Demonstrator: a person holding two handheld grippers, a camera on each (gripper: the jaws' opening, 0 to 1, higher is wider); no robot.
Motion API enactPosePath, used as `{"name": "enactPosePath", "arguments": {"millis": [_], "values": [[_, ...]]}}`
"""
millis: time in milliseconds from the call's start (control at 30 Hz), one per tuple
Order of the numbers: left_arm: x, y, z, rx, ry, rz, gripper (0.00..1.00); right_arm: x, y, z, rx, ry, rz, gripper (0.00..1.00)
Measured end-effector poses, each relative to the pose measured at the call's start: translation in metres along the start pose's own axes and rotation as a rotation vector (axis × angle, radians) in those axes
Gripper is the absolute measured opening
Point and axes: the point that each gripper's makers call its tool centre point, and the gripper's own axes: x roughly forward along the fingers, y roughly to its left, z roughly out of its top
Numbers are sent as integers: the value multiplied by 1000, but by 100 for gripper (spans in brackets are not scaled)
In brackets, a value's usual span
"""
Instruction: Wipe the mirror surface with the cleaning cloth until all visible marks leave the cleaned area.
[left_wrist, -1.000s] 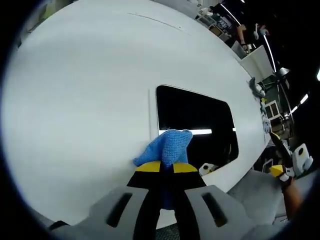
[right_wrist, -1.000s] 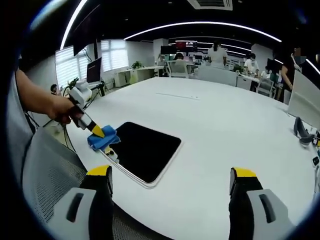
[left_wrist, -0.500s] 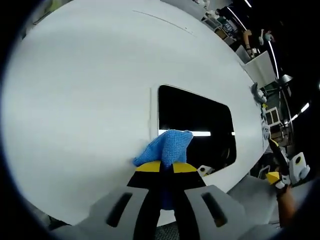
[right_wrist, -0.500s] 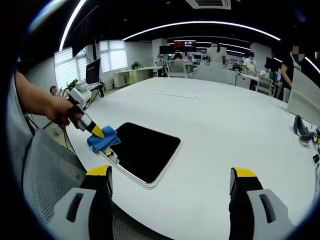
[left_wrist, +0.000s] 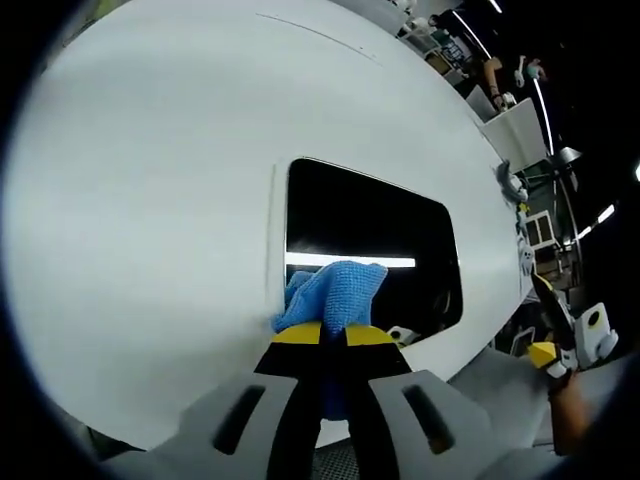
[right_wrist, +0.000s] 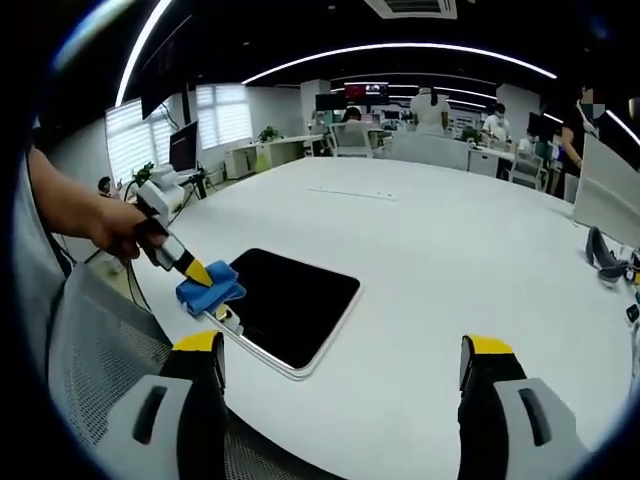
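Note:
A dark rectangular mirror (left_wrist: 370, 245) (right_wrist: 290, 305) with a white frame lies flat on the big white table (left_wrist: 150, 170) (right_wrist: 440, 250). My left gripper (left_wrist: 335, 334) (right_wrist: 197, 271) is shut on a blue cleaning cloth (left_wrist: 330, 292) (right_wrist: 211, 287), which rests on the mirror's near corner. A bright strip of ceiling light reflects in the glass just past the cloth. My right gripper (right_wrist: 340, 355) hovers open over the table edge, right of the mirror, with nothing between its fingers. A hand (right_wrist: 105, 225) holds the left gripper.
A grey mesh chair back (right_wrist: 90, 350) stands at the table's edge below the mirror. A small grey object (right_wrist: 603, 262) lies at the table's far right. Desks, monitors and several people fill the office behind. The right gripper (left_wrist: 575, 335) appears beyond the table edge.
The left gripper has slid the cloth from the mirror's frame edge further onto the glass. The right gripper has held still.

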Motion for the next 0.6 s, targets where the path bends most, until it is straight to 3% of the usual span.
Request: {"name": "enactPosePath", "arguments": {"millis": [600], "values": [[17, -31, -7, 16, 9, -31, 2, -1, 0, 1, 3, -5, -2, 97]]}}
